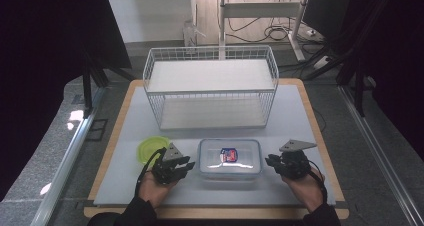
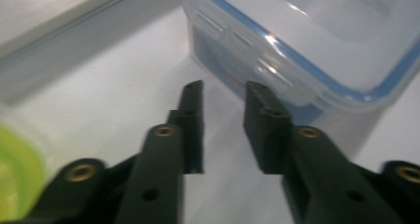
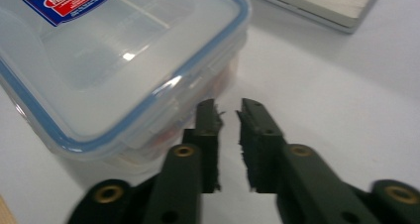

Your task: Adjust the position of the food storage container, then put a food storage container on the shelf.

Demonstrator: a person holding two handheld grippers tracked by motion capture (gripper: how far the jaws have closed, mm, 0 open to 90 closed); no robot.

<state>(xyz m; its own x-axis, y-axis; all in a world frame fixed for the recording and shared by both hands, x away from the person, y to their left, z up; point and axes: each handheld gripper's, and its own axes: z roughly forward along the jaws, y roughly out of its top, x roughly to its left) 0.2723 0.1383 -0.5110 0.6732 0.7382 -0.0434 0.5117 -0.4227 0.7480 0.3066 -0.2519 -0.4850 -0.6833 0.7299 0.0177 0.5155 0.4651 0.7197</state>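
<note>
Flanking the clear rectangular plastic container with blue-sealed lid (image 1: 229, 158), left gripper (image 1: 186, 165) and right gripper (image 1: 270, 161) sit slightly parted, grasping nothing; container rests on white tabletop (image 1: 290, 116) centre-front, white wire basket (image 1: 210, 86) behind.

Green lid (image 2: 17, 174) blurred, cut off at edge.

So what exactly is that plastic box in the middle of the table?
It is a clear plastic food container, rectangular with rounded corners, lying flat on the white table top in front of the wire basket. Its see-through lid is on, edged by a blue seal, with locking flaps folded down at the sides and a red and blue label on top. Something reddish shows faintly inside. A gripper waits at each end; neither touches it.
</note>
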